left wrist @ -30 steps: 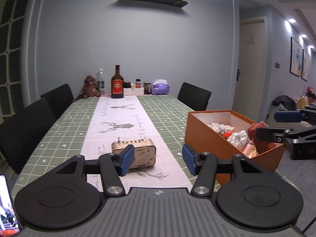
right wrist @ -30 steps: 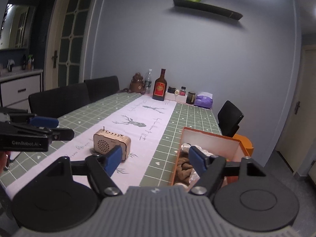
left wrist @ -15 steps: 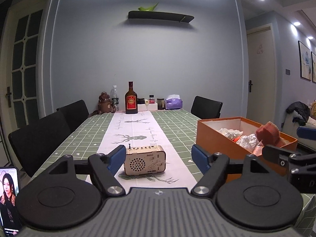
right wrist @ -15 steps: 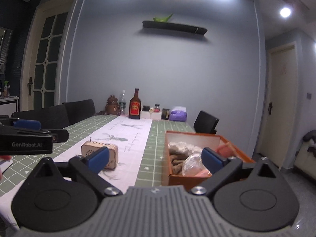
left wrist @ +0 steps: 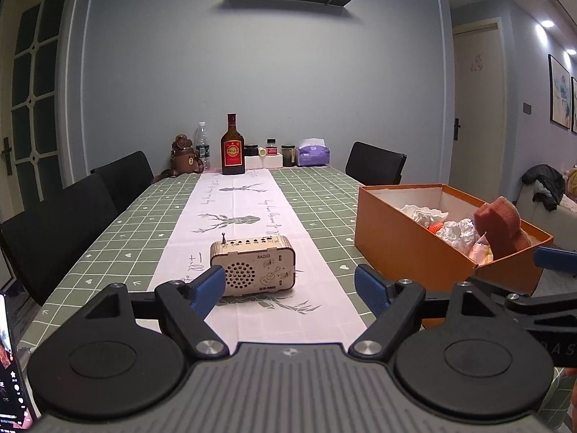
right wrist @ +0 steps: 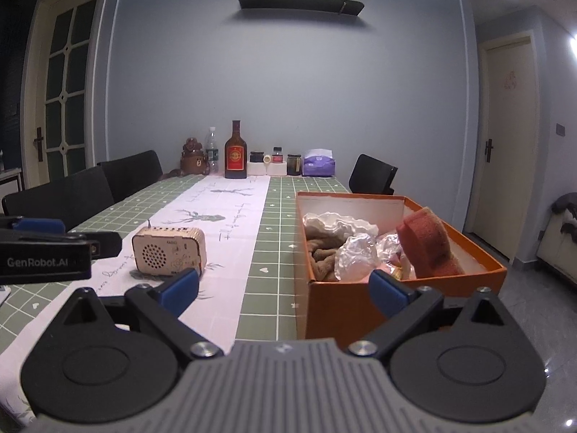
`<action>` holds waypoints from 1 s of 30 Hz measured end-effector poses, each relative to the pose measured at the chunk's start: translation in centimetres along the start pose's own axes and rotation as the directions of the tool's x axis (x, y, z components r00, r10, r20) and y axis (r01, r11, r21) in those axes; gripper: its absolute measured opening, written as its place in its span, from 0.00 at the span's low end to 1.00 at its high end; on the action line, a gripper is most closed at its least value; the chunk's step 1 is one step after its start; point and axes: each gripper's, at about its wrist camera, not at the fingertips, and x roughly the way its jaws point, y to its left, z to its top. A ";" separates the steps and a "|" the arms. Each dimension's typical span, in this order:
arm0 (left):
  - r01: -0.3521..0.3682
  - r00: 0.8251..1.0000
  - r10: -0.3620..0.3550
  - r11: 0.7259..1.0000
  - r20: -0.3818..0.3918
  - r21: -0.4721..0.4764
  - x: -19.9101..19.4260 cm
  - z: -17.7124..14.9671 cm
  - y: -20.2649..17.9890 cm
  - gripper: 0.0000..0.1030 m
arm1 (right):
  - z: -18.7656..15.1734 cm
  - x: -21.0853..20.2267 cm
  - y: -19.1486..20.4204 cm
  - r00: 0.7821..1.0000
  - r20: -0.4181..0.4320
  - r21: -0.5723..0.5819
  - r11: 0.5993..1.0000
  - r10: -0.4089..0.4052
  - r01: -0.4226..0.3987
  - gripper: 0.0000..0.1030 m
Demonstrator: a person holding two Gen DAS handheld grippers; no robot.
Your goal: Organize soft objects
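Nearest to me, the left gripper [left wrist: 286,290] is low over the surface [left wrist: 321,198] with its blue fingers [left wrist: 203,288] spread wide. They have just been opening, and nothing is between them. Only the wooden radio [left wrist: 252,265] stands a little ahead on the white runner [left wrist: 230,195].

Beside it, the right gripper [right wrist: 285,288] also has its fingers spread wide with nothing pinched, and it points at the near corner of the orange box [right wrist: 360,303]. This box sits by the right edge of the surface, and the soft objects lie inside it in a loose heap. There is a reddish sponge [right wrist: 427,243] standing up at the near right, a crumpled clear plastic bag [right wrist: 355,256] in the middle, a brown knitted cloth [right wrist: 324,252] to the left, and white crumpled material [right wrist: 339,222] behind.

I think all of these are light and will give way under pressure. The sponge looks the easiest to take across its upright top, which rises above the rim. The plastic bag may be slippery and could crackle out of a shallow pinch, so a deeper hold on a fold seems safer.

At the far end stand a dark bottle [right wrist: 235,151], some jars and a tissue box [right wrist: 319,166].
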 end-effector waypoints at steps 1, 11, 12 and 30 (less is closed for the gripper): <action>0.000 1.000 0.000 1.000 -0.006 -0.001 0.2 0.0 -0.1 0.93 | -0.1 0.1 0.0 1.000 -0.001 -0.005 1.000 0.000 0.000 0.96; -0.012 0.998 0.010 1.000 -0.066 -0.026 1.3 -1.4 0.3 0.93 | -0.5 0.9 -0.2 1.000 -0.030 -0.002 1.000 -0.001 0.001 0.96; -0.012 0.998 0.010 1.000 -0.068 -0.026 1.3 -1.4 0.4 0.93 | -0.5 0.9 -0.1 0.999 -0.032 -0.001 1.000 0.000 0.000 0.96; -0.043 0.995 0.040 0.998 -0.093 -0.035 1.2 -1.5 0.9 0.93 | -0.7 0.8 0.6 0.999 -0.041 -0.012 1.000 0.022 -0.023 0.96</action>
